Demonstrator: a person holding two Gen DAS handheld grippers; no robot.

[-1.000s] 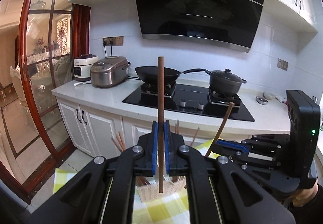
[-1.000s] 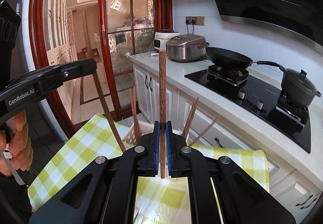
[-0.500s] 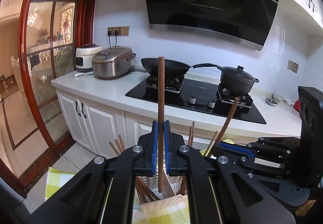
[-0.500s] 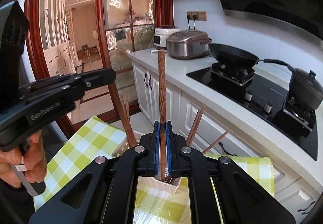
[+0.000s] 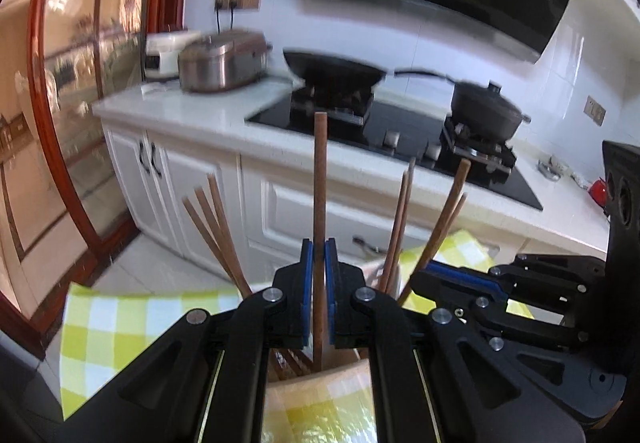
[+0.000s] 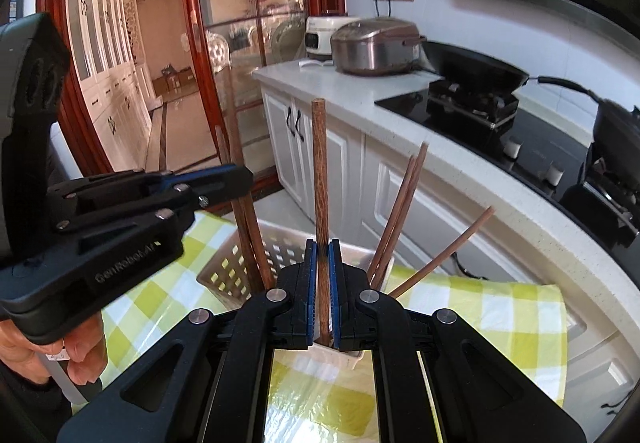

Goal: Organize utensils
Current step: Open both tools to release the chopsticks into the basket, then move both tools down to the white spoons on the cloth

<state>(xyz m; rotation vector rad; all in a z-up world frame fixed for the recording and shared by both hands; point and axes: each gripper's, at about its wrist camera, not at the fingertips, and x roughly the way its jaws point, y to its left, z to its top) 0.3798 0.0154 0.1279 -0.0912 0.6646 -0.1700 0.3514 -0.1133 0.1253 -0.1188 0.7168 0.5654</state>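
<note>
Wooden chopsticks: several already stand in white slotted basket (image 6: 240,263) on checked cloth. Left gripper (image 5: 319,275) and right gripper (image 6: 322,275) each clamp one chopstick (image 5: 319,179), tips entering basket; release pending.

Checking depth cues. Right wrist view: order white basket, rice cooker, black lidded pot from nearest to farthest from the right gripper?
From the right gripper:
1. White basket, just below and ahead of the fingertips, on the checked cloth.
2. Rice cooker, on the counter's left end.
3. Black lidded pot, far right on the stove; rough call against the cooker.
</note>
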